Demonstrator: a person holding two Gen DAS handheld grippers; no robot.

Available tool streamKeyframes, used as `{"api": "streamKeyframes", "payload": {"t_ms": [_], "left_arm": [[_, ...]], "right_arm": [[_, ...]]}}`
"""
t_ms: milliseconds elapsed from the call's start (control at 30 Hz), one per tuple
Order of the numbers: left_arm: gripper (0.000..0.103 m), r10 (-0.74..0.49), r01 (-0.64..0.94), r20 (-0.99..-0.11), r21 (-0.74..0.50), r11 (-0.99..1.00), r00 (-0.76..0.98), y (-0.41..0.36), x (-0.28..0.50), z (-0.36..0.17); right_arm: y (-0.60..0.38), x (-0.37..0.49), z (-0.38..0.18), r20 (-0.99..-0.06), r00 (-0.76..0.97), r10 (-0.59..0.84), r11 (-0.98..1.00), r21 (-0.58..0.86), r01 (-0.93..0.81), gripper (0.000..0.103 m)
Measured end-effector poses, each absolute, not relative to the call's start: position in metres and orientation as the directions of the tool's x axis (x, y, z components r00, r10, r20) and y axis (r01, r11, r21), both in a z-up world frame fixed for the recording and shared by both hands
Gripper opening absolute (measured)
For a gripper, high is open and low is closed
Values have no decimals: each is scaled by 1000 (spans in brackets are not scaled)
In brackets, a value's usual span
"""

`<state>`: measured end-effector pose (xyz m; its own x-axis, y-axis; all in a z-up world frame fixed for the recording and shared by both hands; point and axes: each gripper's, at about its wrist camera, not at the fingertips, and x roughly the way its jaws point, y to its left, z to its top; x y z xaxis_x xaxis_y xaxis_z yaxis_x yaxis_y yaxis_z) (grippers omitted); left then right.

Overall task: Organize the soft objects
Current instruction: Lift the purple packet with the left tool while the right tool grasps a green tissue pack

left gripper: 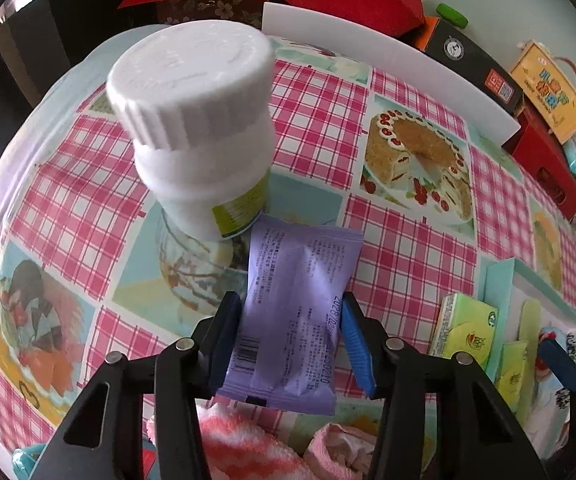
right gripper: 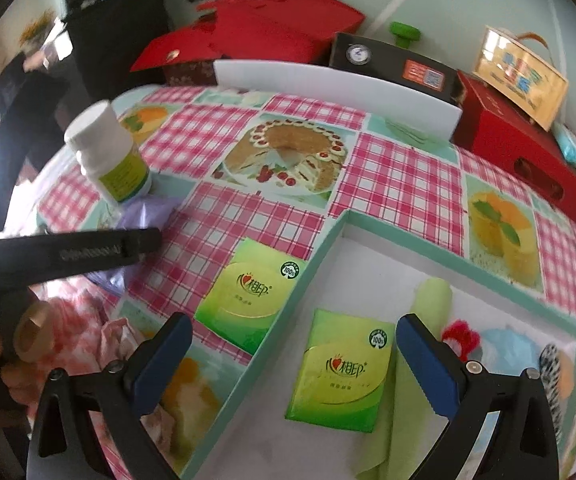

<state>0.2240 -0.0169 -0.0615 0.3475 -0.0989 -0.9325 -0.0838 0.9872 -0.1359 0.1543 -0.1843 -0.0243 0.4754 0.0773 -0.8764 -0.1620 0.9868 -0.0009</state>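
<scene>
Purple pouch (left gripper: pixel 291 312): between the pads of left hand-held gripper (left gripper: pixel 288 344), pressed on both sides; lying on counter (left gripper: pixel 407 264), touching white bottle (left gripper: pixel 200 120).
Right hand-held gripper (right gripper: pixel 291 364): jaws apart, empty, above green tissue pack (right gripper: pixel 341 372).
Done: one green pack, green cloth, fluffy toys already inside teal box (right gripper: pixel 288 300).
Left: second green pack (right gripper: pixel 248 292), pink towel (left gripper: pixel 240 444), pouch outside.
Edges: box wall close on the right; bottle tight beside pouch; middle of counter free.

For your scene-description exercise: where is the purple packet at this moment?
In the left wrist view the purple packet lies on the checked tablecloth between the left gripper's jaws, its far end beside the white bottle.
</scene>
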Motion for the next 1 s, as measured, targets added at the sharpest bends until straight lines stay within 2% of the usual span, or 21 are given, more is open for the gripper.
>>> {"api": "streamKeyframes", "payload": {"t_ms": [300, 600, 1000], "left_arm": [[50, -119, -100, -925, -165, 981, 362, -4, 212, -47], [50, -122, -103, -918, -172, 980, 378, 6, 204, -35], [49, -119, -115, -918, -174, 978, 378, 3, 208, -38]], "right_arm": [[-161, 167, -30, -914, 403, 50, 920, -115, -375, 103], [-143, 180, -43, -937, 349, -1, 836, -193, -513, 102], [-115, 187, -47, -940, 340, -18, 727, -246, -642, 94]]}}
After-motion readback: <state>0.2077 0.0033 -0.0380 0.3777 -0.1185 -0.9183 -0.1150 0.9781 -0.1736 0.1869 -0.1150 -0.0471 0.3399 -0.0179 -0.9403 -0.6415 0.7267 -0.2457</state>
